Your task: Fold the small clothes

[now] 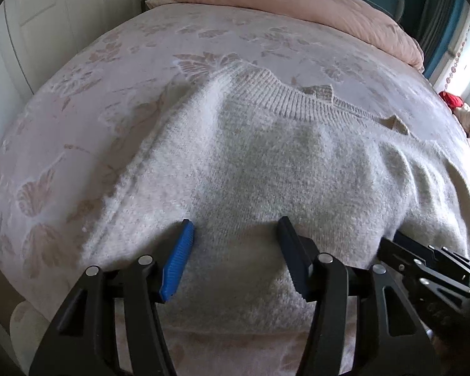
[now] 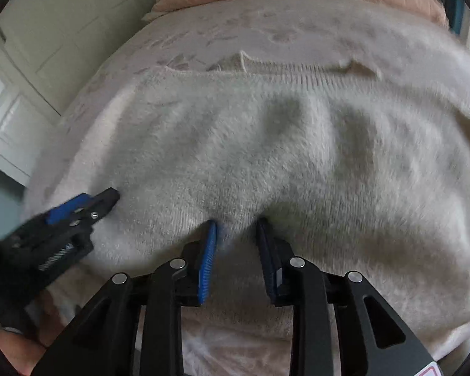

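Observation:
A fuzzy white knit sweater (image 1: 266, 163) lies spread on the bed, ribbed collar (image 1: 285, 97) at the far side, hem toward me. It also fills the right wrist view (image 2: 266, 156). My left gripper (image 1: 235, 228) is open, its fingers resting on the sweater's near edge at the left part. My right gripper (image 2: 235, 225) is partly open, its fingertips pressed into a bunched ridge of the sweater near the hem. The right gripper shows at the left view's right edge (image 1: 423, 263); the left gripper shows at the right view's left (image 2: 87, 206).
The bed (image 1: 78, 125) has a pale cover with a butterfly pattern. A pink duvet (image 1: 329, 6) is heaped at the far end. White cupboard doors (image 1: 31, 31) stand to the left. A red item (image 1: 452, 98) lies at the far right.

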Demonstrator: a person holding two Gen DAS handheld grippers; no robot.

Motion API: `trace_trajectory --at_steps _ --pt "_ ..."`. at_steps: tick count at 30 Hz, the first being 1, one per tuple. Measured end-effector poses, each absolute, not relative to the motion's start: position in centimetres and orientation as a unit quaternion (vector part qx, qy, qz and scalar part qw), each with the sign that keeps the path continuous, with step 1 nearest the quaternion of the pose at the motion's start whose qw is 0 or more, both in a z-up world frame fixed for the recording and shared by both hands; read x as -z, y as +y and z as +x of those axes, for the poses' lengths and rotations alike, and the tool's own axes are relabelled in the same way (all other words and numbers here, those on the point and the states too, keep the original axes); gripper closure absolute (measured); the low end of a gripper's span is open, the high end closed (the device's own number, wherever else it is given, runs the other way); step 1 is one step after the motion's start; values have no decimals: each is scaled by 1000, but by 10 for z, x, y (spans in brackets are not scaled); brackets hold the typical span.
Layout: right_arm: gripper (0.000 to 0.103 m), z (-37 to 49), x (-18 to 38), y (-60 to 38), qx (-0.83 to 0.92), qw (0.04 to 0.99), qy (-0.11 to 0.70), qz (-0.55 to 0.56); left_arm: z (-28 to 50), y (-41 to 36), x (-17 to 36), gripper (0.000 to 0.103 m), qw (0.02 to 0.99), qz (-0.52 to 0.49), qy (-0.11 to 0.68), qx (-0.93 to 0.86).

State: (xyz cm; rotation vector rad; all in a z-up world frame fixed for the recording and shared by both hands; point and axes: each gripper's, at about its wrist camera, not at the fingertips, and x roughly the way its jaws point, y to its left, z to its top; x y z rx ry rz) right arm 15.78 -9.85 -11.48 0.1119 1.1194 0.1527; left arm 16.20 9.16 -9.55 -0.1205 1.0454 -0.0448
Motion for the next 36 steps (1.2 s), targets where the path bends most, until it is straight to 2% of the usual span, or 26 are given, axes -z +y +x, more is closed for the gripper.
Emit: trace_trajectory --at_steps 4,6,8,9,13,15,16,17,20,25,27,30,31,32,33,36 --pt "74 156 81 -91 -102 853 502 98 145 119 72 47 883 -90 460 -3" --pt "70 162 87 -83 -98 851 508 89 146 125 80 47 877 -96 470 -10" --pt "69 166 119 -81 -90 835 538 72 148 127 95 47 871 -78 485 -21" --pt "69 170 122 -80 -90 842 527 65 148 125 99 47 873 -64 483 -24" --pt "67 169 90 -83 -100 851 511 71 146 120 86 47 880 -48 472 -16" --pt "52 160 73 -108 -93 868 481 79 148 126 71 46 885 -78 459 2" --pt "45 156 63 -133 -65 880 464 81 153 129 64 41 886 -91 454 7" --pt "45 156 58 -148 -50 884 458 83 160 131 58 36 887 -103 451 11" --pt "44 164 54 -216 27 886 456 82 196 137 46 31 880 -136 454 21" --pt "34 192 70 -318 121 864 480 95 270 130 62 30 856 -127 501 20" --pt "31 209 86 -341 137 851 499 94 291 127 80 39 843 -122 523 4" --pt "31 225 106 -351 112 842 513 125 312 129 101 68 825 -154 543 -5" --pt "40 227 109 -348 103 841 516 126 317 129 105 88 822 -160 546 -6" --pt "87 233 111 -344 87 842 517 124 321 128 107 93 821 -162 547 -3" --pt "97 236 109 -340 68 844 516 127 325 126 104 94 827 -159 540 -3" --pt "96 231 74 -347 82 878 446 152 332 122 89 94 849 -134 511 -1"
